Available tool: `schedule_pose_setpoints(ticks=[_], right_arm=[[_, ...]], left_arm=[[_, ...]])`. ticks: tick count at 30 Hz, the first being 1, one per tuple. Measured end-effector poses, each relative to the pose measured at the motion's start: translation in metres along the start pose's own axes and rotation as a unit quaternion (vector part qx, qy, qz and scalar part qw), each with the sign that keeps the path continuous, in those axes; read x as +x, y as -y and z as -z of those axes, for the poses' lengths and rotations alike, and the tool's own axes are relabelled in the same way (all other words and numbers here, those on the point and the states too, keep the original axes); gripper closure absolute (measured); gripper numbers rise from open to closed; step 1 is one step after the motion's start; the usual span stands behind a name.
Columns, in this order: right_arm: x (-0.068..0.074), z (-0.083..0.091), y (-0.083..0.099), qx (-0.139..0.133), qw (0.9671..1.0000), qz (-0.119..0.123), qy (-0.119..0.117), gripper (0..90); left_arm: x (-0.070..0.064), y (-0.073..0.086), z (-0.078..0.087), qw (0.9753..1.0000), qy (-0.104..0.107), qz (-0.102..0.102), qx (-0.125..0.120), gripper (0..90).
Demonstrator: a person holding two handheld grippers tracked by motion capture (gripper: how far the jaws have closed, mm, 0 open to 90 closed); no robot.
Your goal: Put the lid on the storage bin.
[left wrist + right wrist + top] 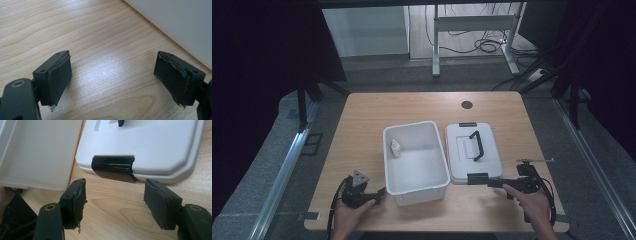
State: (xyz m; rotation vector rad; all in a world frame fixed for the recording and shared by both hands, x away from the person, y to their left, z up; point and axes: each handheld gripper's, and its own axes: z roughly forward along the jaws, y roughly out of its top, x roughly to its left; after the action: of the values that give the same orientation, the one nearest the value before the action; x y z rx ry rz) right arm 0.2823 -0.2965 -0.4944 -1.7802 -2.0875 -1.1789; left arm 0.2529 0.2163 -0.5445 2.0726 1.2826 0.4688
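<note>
Looking down from the high view: a light wooden table (362, 130) with a white open bin (415, 162) near its middle and a white lid (472, 152) lying flat just to the bin's right, apart from it by a narrow gap. Inside the bin, against the left wall toward the far end, a small white bottle (395, 148). On the lid, a black handle (476, 145) across the top, a black latch (477, 176) at the near edge and another at the far edge. At the near left, the left gripper (381, 192) held in a hand (348, 216), tips just beside the bin's near left corner, jaws apart. At the near right, the right gripper (493, 183) held in the other hand (532, 205), tips close to the lid's near latch.

Seen in the left gripper view: left gripper (112, 75) spread wide over bare table (75, 30), nothing between the worn black pads (58, 80), the bin's white wall (180, 22) along the upper right.

Seen in the right gripper view: right gripper (115, 200) likewise spread wide, empty, pads (157, 203) low over the wood. Just beyond the tips, the lid's (155, 142) near edge with its black latch (113, 167), not touched. At the left, the bin's (37, 152) side wall, and at the top edge a bit of the handle (121, 122).
</note>
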Motion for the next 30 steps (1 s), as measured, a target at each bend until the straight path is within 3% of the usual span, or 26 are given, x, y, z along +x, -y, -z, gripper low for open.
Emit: schedule_pose_setpoints(ticks=[11, 30], right_arm=[[0.005, 0.0035, -0.0021, -0.004, 0.9999, 0.003, 0.01, 35.2], [0.0044, -0.0041, 0.0017, 0.019, 0.9993, 0.01, 0.032, 35.7]], left_arm=[[0.0015, 0.0008, 0.0009, 1.0, 0.005, -0.005, 0.0, 14.4], [0.0025, 0.0006, 0.0005, 1.0, 0.006, -0.007, 0.001, 13.4]])
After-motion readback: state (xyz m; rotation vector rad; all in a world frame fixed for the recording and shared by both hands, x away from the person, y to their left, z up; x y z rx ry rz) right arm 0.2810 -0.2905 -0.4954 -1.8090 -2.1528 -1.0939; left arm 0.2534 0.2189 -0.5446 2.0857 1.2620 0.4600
